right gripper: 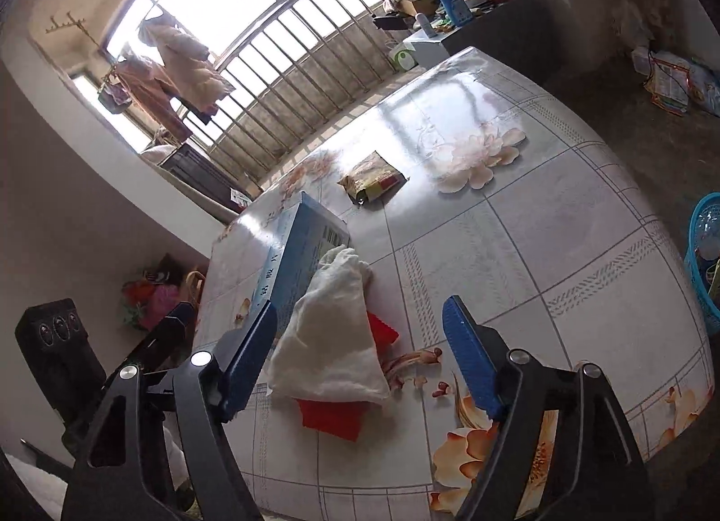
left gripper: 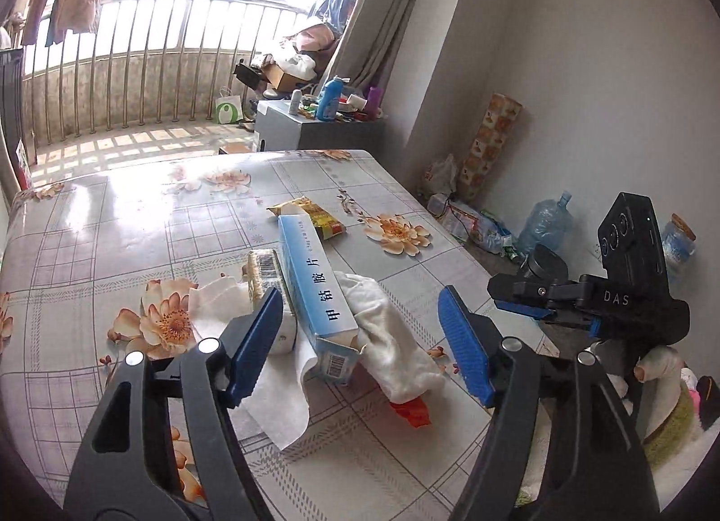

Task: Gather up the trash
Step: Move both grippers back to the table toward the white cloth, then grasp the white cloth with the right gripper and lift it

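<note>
Trash pile sits on the floral glossy-covered table: a long blue-and-white cardboard box, a crumpled white cloth or tissue wad, a flat white paper sheet, a red crinkled scrap and, further off, a yellow snack wrapper.

Left gripper has its jaws apart, nothing pinched; box, wad and sheet lie between and just ahead of its blue fingers, and the left pad overlaps a pale barcoded pack that is mostly hidden behind the box. No contact can be confirmed.

Right gripper is also spread wide, gripping nothing. White wad lies between its fingers, closer to the left one, red scrap poking out underneath, blue box leaning ahead of the left finger. Bare tabletop ahead of and beside the right finger, plenty of free room; wrapper well ahead, on its own.

Table edge curves off to the right of the fingers, and a blue plastic basket beyond it is cut by the frame. In the left wrist view the right gripper shows side-on past the table's right edge, its tips hard to make out. Red scrap is largely covered by the wad; box text only partly readable.
</note>
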Motion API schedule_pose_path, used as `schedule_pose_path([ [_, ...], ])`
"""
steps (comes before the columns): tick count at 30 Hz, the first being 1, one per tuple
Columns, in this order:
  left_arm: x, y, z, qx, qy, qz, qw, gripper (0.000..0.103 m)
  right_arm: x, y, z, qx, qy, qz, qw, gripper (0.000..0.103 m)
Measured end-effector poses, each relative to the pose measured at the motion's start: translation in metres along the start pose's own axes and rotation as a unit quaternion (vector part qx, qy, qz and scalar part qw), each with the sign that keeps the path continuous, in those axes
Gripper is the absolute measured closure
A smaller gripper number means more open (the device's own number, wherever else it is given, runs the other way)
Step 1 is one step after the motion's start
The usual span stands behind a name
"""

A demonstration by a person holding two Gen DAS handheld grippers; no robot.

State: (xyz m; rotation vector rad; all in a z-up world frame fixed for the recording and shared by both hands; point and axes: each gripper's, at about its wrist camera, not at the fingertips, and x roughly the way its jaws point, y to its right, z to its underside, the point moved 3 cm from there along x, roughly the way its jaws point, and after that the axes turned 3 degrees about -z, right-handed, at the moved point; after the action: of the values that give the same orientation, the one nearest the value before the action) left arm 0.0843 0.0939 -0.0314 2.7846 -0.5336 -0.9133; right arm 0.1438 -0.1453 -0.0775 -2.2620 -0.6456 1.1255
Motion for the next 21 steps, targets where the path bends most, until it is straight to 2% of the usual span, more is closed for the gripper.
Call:
schedule_pose_path([
  [5, 0.010, -0.007, 0.013, -0.005, -0.025, 0.021, 0.9994, 0.056, 0.028, -0.010, 0.003, 0.017, -0.043, -0.020, 0.999, 0.035],
  [6, 0.012, -0.008, 0.015, -0.007, -0.029, 0.028, 0.9992, 0.060, 0.033, -0.012, 0.002, 0.019, -0.052, -0.018, 0.998, 0.038],
  [12, 0.022, -0.008, 0.027, -0.011, -0.044, 0.047, 0.9978, 0.074, 0.057, -0.030, -0.001, -0.013, -0.089, 0.001, 0.996, 0.046],
  [14, 0.024, -0.008, 0.032, -0.010, -0.048, 0.050, 0.9976, 0.076, 0.068, -0.038, 0.000, -0.026, -0.103, 0.006, 0.994, 0.052],
  [17, 0.025, -0.006, 0.034, -0.003, -0.051, 0.052, 0.9973, 0.080, 0.081, -0.045, -0.001, -0.043, -0.122, 0.016, 0.991, 0.067],
  [18, 0.025, -0.005, 0.035, -0.001, -0.051, 0.054, 0.9972, 0.080, 0.083, -0.045, 0.000, -0.049, -0.125, 0.018, 0.991, 0.074],
  [19, 0.024, -0.003, 0.036, 0.003, -0.051, 0.055, 0.9972, 0.080, 0.084, -0.047, 0.000, -0.052, -0.127, 0.016, 0.990, 0.086],
  [21, 0.022, 0.000, 0.037, 0.010, -0.050, 0.059, 0.9970, 0.080, 0.084, -0.050, 0.000, -0.058, -0.125, 0.008, 0.990, 0.097],
])
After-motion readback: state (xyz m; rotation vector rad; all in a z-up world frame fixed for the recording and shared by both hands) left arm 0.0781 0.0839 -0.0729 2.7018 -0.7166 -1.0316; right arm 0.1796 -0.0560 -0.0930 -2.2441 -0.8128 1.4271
